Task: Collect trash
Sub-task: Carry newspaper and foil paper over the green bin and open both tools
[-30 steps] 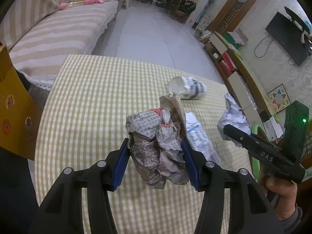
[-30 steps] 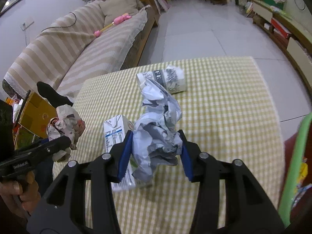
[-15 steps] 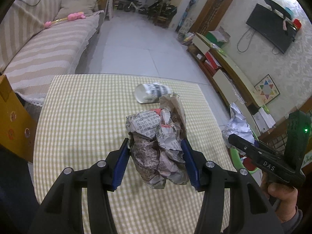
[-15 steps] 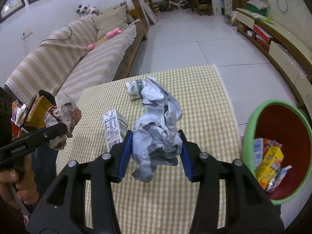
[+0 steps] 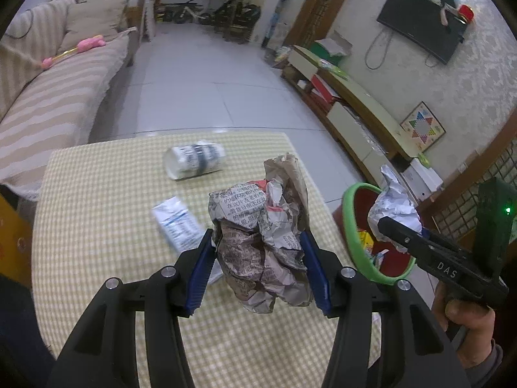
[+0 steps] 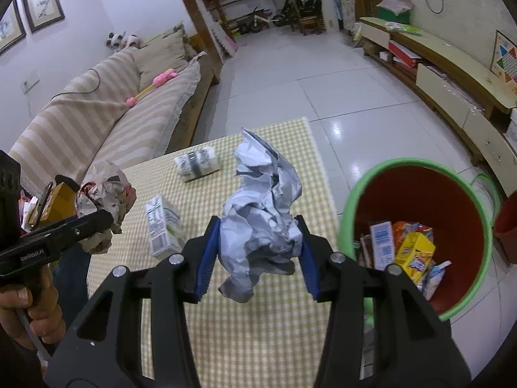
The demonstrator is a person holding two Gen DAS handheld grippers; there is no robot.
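Above the checked counter [image 5: 97, 220], both grippers are tilted downward, left gripper [image 5: 258, 266] clamping crumpled newspaper [image 5: 258, 242], right gripper [image 6: 257, 253] clamping crumpled paper [image 6: 261, 213].

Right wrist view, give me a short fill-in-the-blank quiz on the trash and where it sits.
1. The right claw is shut on a crumpled ball of ____ paper.
2. The red bin has a ____ rim.
3. The white milk carton stands on the ____ tablecloth.

Missing words: white; green; checked
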